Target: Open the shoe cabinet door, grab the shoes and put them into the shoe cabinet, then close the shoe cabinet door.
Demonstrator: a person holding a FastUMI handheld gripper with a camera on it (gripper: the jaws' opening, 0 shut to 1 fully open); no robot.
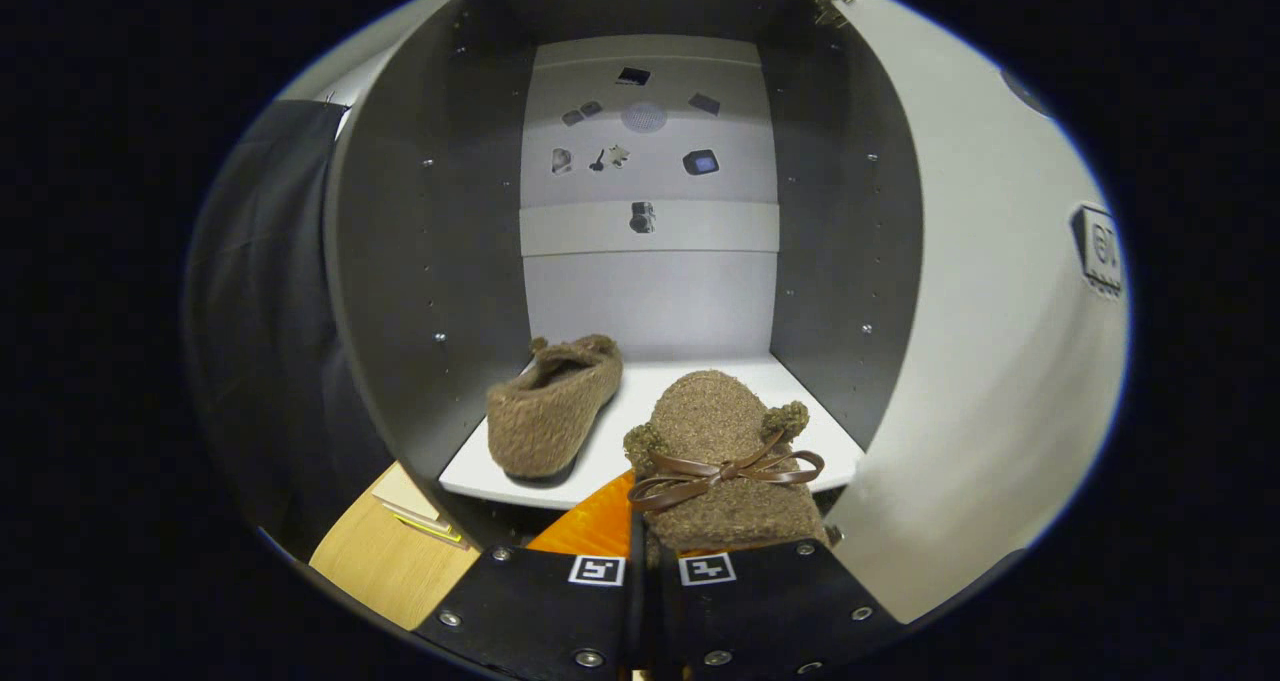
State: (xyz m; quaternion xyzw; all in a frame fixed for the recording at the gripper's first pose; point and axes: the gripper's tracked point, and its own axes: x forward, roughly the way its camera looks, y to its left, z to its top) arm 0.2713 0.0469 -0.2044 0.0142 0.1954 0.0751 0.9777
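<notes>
From the gripper view, the hand-held gripper (650, 551) is nearly shut, its two fingers (540, 601) drawn close together and pinching the near edge of a fuzzy brown slipper with a ribbon bow (715, 441). Both fingers press on that slipper's heel end, and the slipper points away from them, its toe reaching over the front edge of the white shelf (690, 386). Something orange (595, 531) shows just left of the held slipper, low beside the fingers; I cannot tell what it is.

The shoe cabinet (430, 261) stands open ahead, dark grey side walls framing a pale back panel. A second brown slipper (555, 411) already sits on the shelf, left of the held one and a little farther in, its toe turned toward the back wall. The two slippers lie near each other but apart. The cabinet door (980, 341) is swung wide on the right, pale and smooth. Below the shelf on the near left, a light wooden surface (385, 556) shows.
</notes>
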